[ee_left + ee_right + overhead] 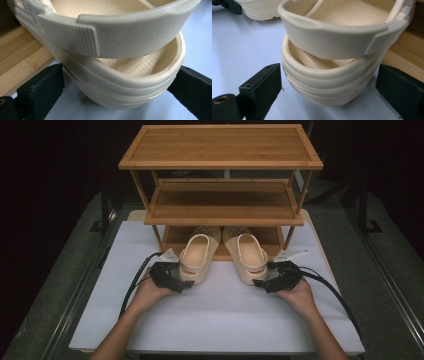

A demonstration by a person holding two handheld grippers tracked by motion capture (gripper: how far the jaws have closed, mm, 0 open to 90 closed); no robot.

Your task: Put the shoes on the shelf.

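White tabletop (220, 315); each tool, left (172, 282) and right (265, 284), spread around a ribbed cream clog's (196, 257) heel.

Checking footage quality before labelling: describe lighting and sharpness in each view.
High view: dim, dark surround, soft overall; the rack shades its lower shelves. Left gripper view: bright and even, left clog sharp, its heel strap texture crisp. Right gripper view: equally bright, right clog sharp, with no glare.

White table (220, 320), wooden rack (220, 150), apparently two clogs (197, 257)
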